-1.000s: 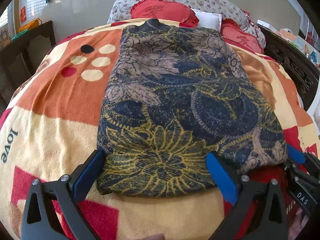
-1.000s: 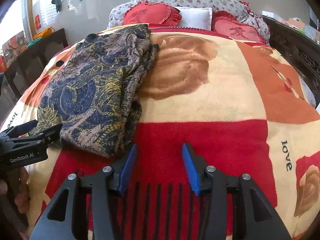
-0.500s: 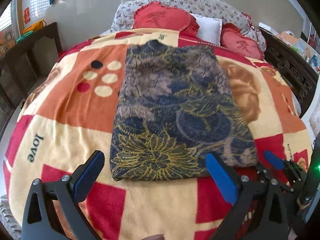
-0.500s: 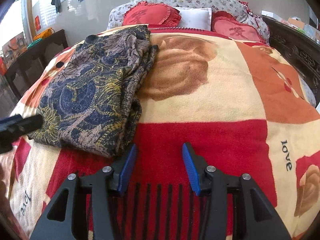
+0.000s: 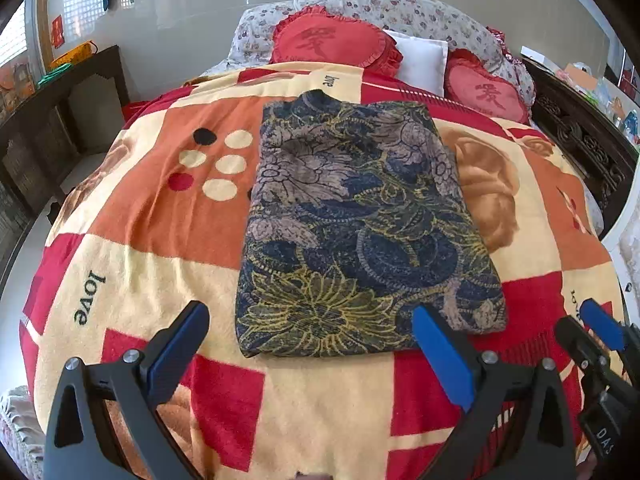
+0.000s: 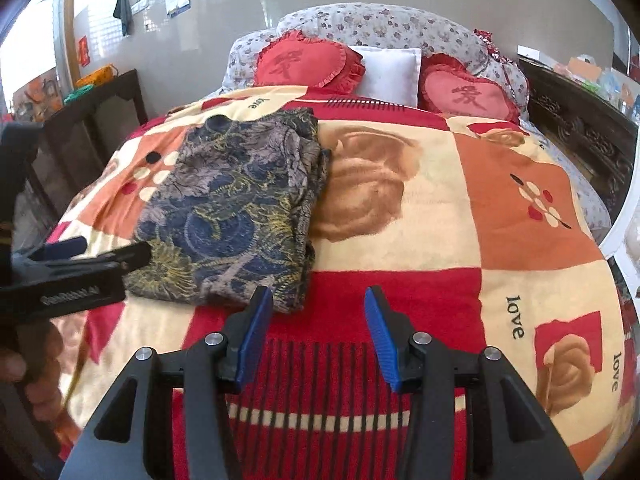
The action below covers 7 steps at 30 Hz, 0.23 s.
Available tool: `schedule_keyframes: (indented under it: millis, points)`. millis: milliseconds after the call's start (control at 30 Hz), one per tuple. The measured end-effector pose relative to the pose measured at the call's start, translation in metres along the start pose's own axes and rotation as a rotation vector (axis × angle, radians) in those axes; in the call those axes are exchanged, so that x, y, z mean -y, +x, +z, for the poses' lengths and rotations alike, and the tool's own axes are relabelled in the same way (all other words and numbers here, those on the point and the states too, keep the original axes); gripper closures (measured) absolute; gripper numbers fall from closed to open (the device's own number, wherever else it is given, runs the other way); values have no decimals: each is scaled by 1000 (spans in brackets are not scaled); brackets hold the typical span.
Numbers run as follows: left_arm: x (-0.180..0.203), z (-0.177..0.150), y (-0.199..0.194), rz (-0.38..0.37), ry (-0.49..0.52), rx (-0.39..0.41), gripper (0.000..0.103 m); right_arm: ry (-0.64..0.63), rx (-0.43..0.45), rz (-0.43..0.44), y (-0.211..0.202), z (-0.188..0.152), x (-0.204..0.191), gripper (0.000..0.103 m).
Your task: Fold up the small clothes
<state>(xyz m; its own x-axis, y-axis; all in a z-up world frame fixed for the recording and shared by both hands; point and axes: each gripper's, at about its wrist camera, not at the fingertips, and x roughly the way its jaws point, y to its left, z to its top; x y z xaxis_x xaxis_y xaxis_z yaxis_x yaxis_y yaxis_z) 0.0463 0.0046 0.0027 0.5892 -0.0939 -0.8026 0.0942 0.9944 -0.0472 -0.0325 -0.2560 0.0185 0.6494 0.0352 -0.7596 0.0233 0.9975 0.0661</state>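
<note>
Patchwork blocks of red, orange and cream cover the blanket spread across the bed, with the word "love" woven into several squares and two red heart cushions propped against a white pillow at the head end. Your folded garment, a dark blue and tan floral piece with yellow outlines, lies flat as a long rectangle in the middle of the blanket, its short near edge facing the foot of the bed and its far edge reaching toward the cushions. Your left gripper hangs over the foot end with its jaws spread wide and empty; the near edge of the garment sits just beyond them, roughly centred in the gap, and whether the right blue pad touches the cloth's near right corner is hard to tell. In the right wrist view the garment lies on the blanket to the left of your right gripper, whose jaws are parted and hold nothing; the left pad sits just beside the garment's near right corner, over a red striped patch. Your left gripper shows there too, at the garment's near left edge.
</note>
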Motion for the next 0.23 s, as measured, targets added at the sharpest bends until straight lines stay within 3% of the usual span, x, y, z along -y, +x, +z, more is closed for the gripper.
schedule_keyframes:
  millis: [233]
  points:
    - [-1,-1,-7,-38,-14,18,0,-3,4,7,-4,2,-5,42]
